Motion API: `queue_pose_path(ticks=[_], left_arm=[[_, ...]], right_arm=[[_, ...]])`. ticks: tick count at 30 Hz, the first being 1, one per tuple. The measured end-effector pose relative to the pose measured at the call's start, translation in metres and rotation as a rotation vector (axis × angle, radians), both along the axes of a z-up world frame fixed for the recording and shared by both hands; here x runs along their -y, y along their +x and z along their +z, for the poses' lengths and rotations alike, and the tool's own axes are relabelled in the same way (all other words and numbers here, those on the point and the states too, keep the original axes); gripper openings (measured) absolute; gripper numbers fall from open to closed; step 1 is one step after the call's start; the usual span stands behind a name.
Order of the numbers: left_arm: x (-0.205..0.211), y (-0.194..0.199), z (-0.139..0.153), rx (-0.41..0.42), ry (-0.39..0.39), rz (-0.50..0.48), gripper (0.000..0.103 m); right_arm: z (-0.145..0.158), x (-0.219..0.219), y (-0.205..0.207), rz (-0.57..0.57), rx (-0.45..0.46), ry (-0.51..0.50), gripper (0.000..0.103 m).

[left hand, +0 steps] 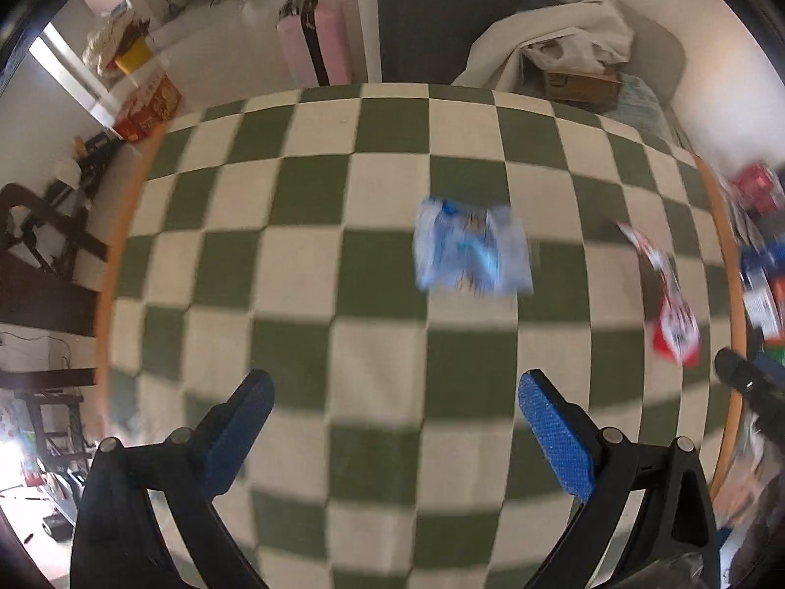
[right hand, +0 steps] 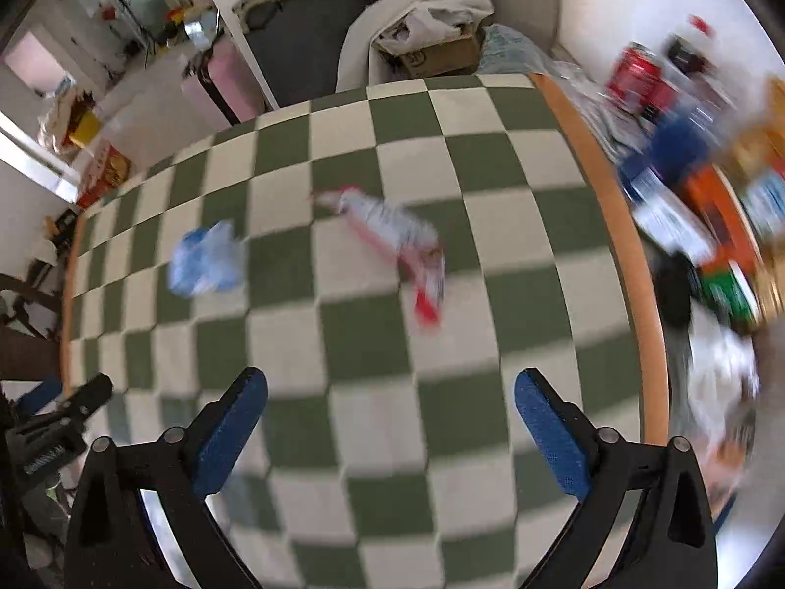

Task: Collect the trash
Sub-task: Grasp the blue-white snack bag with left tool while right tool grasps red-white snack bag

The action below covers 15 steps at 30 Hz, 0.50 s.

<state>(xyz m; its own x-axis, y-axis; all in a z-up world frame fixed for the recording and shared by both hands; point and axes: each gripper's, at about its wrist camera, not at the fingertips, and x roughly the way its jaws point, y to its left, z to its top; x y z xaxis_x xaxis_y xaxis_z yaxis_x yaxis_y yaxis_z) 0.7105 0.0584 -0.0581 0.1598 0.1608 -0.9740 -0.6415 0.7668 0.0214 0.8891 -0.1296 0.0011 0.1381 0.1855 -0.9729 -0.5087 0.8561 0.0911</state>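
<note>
A crumpled blue and white wrapper [left hand: 472, 250] [right hand: 208, 260] lies on the green and white checked tablecloth [left hand: 314, 265] [right hand: 490, 265]. A red and white wrapper [left hand: 669, 299] [right hand: 397, 245] lies to its right. My left gripper [left hand: 395, 388] hovers open above the cloth, short of the blue wrapper, nothing between its blue pads. My right gripper [right hand: 390, 388] is open too, short of the red wrapper. The right gripper's tip [left hand: 736, 373] shows at the left wrist view's right edge, and the left gripper's tip [right hand: 88, 392] shows at the lower left of the right wrist view. Both views are motion-blurred.
Past the table's wooden right edge [right hand: 633, 245] lies a blurred heap of cans, boxes and packets [right hand: 687, 157]. Behind the table stand a dark folded cot [left hand: 431, 29], white cloth over a cardboard box [left hand: 579, 83], and a pink suitcase [left hand: 319, 44]. Dark wooden furniture [left hand: 44, 265] stands left.
</note>
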Motion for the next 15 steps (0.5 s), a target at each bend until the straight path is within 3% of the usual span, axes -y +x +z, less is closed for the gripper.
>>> queue_pose_path(ticks=[6, 9, 15], left_arm=[[-0.025, 0.066, -0.045, -0.035, -0.063, -0.005, 0.1], [-0.029, 0.08, -0.06, -0.054, -0.085, -0.01, 0.088], [-0.029, 0.087, -0.069, -0.057, -0.115, -0.02, 0.081]], right_arm=[[-0.068, -0.051, 0.062, 0.102, -0.061, -0.093, 0.097], [-0.089, -0.067, 0.07, 0.149, -0.081, -0.121, 0.093], [-0.113, -0.081, 0.081, 0.175, -0.089, -0.143, 0.066]])
